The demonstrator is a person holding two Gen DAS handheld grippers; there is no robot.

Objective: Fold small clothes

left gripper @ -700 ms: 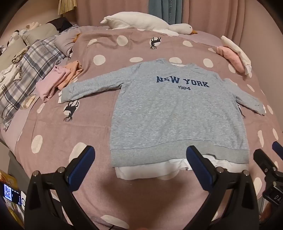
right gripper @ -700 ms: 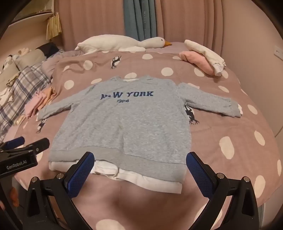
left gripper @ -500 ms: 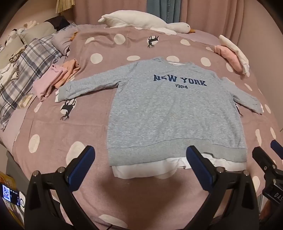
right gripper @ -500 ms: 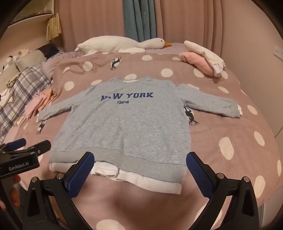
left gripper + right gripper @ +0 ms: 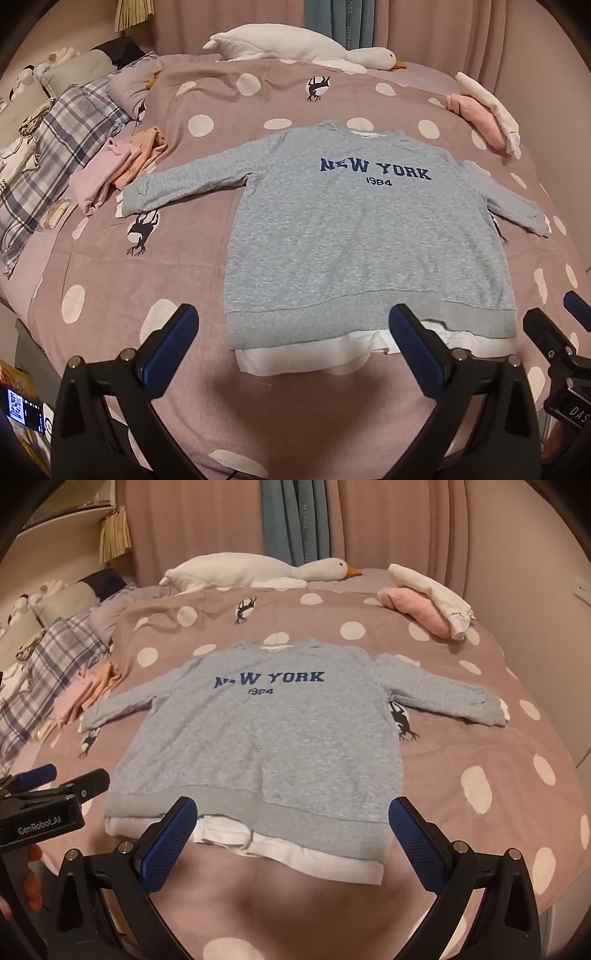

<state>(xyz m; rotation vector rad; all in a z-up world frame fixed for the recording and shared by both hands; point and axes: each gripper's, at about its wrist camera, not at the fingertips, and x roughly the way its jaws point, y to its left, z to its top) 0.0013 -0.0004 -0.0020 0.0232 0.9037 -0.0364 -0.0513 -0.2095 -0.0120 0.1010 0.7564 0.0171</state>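
A light blue sweatshirt (image 5: pixel 362 236) (image 5: pixel 266 734) printed NEW YORK 1984 lies flat, front up, on the bed, sleeves spread to both sides and a white hem showing below its ribbed band. My left gripper (image 5: pixel 293 332) hovers open over the hem's left half, nothing between its blue pads. My right gripper (image 5: pixel 291 823) is open above the hem's right half, also holding nothing. Each gripper shows at the edge of the other's view: the right gripper (image 5: pixel 554 339) and the left gripper (image 5: pixel 55 779).
The bed has a mauve spotted cover (image 5: pixel 110 277). Folded pink and orange clothes (image 5: pixel 114 170) lie left of the sweatshirt, pink and white ones (image 5: pixel 424 605) at the far right. A goose plush (image 5: pixel 258 570) lies at the head. Plaid bedding (image 5: pixel 48 147) is at the left edge.
In the left wrist view the sweatshirt has drifted slightly left and up; that gripper shifted a little. The right wrist view is almost unchanged. Both stay open.
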